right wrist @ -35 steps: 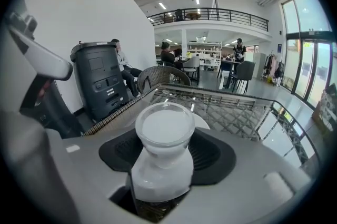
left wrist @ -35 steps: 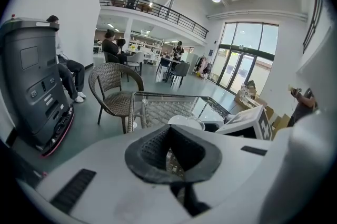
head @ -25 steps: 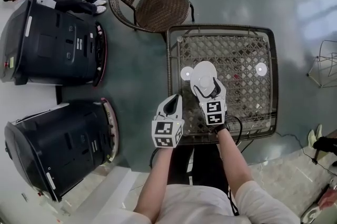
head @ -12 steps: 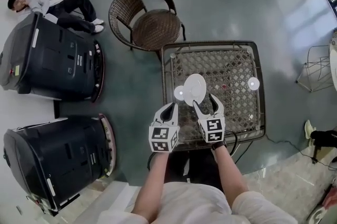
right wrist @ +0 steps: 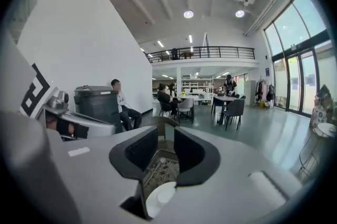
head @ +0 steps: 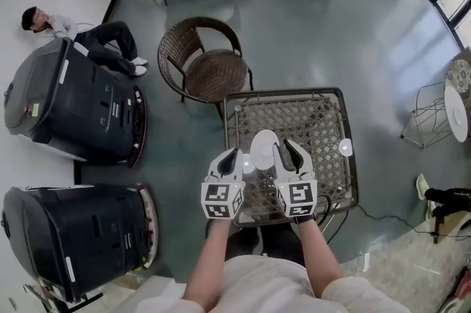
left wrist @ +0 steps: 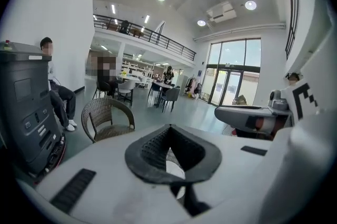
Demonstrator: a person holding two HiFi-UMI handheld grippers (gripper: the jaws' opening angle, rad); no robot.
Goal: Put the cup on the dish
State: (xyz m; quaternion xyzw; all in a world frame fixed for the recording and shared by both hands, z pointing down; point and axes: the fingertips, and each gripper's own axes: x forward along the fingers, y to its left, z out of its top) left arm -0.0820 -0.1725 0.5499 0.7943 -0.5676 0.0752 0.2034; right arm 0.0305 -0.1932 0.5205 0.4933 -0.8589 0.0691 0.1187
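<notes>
A white dish [head: 263, 148] lies on the wicker-topped glass table [head: 324, 120]; from above I cannot tell the cup apart from it. A smaller white round piece [head: 247, 166] lies beside it. My right gripper [head: 285, 149] hovers just right of the dish, its jaws closing with nothing between them. Through their narrow gap in the right gripper view [right wrist: 166, 138] I see the table and a white round piece [right wrist: 158, 197] below. My left gripper [head: 234, 155] is just left of the dish, its pads meeting at the tips [left wrist: 169, 128] on nothing.
A brown wicker chair [head: 213, 68] stands beyond the table. Two big black machines [head: 73, 113] [head: 73, 238] fill the left side, with a person [head: 81, 35] sitting on the floor behind them. A small white disc [head: 344, 148] lies near the table's right edge. A wire chair [head: 427, 113] stands at right.
The right gripper has drawn back off the white dish toward the table's near edge, and its jaws have narrowed. The head view has tipped up, showing more of the room.
</notes>
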